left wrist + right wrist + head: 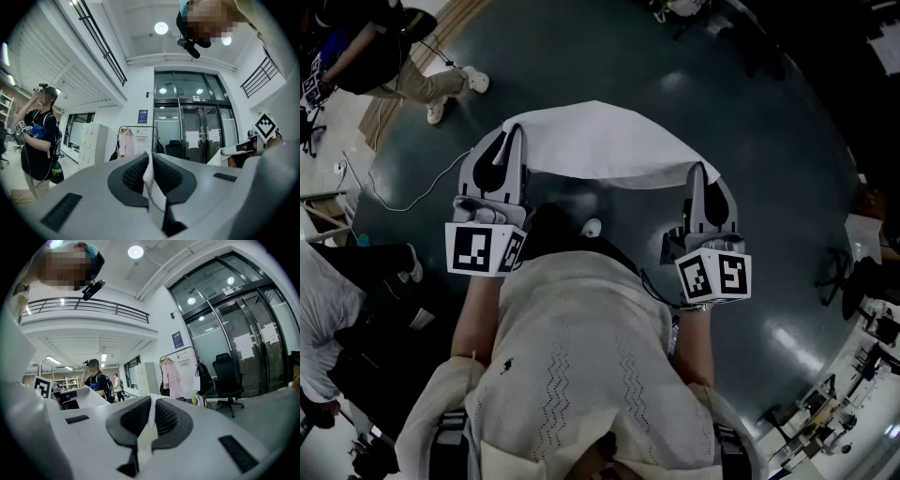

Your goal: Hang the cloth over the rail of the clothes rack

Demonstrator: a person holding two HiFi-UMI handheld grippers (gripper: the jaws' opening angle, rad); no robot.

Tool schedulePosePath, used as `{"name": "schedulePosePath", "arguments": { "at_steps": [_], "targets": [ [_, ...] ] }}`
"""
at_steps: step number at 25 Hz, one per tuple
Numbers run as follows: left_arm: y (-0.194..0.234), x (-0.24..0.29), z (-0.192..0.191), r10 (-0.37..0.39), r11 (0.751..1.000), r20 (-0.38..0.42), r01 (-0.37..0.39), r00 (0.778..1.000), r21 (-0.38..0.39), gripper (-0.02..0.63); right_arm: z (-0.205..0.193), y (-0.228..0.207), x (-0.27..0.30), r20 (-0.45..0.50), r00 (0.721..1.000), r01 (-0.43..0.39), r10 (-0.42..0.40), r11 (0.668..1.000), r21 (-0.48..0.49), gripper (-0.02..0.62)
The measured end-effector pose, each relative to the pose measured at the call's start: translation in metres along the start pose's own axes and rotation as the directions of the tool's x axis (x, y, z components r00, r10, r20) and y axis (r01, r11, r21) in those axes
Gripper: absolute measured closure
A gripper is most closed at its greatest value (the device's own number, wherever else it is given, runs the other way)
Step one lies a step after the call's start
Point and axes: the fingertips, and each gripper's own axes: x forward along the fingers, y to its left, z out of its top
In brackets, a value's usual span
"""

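Observation:
A white cloth (602, 142) hangs spread between my two grippers, held out in front of me above the dark floor. In the head view my left gripper (515, 133) is shut on its left corner. My right gripper (697, 170) is shut on its right corner. In the left gripper view a strip of the cloth (151, 180) is pinched between the dark pads (133, 176). The right gripper view shows the same, a fold of cloth (146, 437) between the pads (166, 417). A clothes rack (137, 137) with garments stands far off by the wall, and the same clothes rack (177, 369) shows in the right gripper view.
A person (389, 52) stands at the upper left on the floor, and a thin cable (405, 201) lies near. Another person (38, 136) stands left of the white lockers (90, 143). Glass doors (197, 129) and an office chair (228, 380) are beside the rack.

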Motion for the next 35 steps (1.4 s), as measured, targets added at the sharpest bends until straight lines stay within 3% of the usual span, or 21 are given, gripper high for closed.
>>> {"name": "schedulePosePath", "arguments": {
  "at_steps": [6,12,17,25,29,35],
  "targets": [
    [0.013,0.011,-0.007,0.004,1.0,-0.025,-0.003,1.0,0.03,0.578,0.008,-0.019,0.018,0.006,0.999,0.032,-0.032,1.0,0.0,0.575],
    [0.047,0.074,-0.023,-0.011,1.0,-0.04,0.011,0.999,0.01,0.578,0.003,-0.031,0.078,-0.032,0.998,0.061,-0.061,0.998,-0.009,0.575],
    [0.103,0.137,-0.033,-0.029,1.0,-0.053,0.029,0.998,-0.011,0.578,0.002,-0.027,0.159,-0.063,0.994,0.086,-0.087,0.996,-0.01,0.575],
    [0.208,0.234,0.0,-0.096,0.995,-0.001,0.096,0.995,-0.005,0.578,0.038,0.015,0.29,-0.006,0.994,0.11,-0.11,0.994,-0.022,0.575],
    [0.253,0.274,0.004,-0.105,0.994,0.007,0.106,0.994,-0.019,0.578,0.041,0.025,0.338,-0.025,0.991,0.13,-0.13,0.991,-0.025,0.575],
    [0.274,0.327,-0.018,-0.107,0.992,-0.038,0.105,0.993,-0.064,0.578,0.039,-0.005,0.385,-0.07,0.982,0.174,-0.175,0.985,-0.013,0.575]
  ]
}}
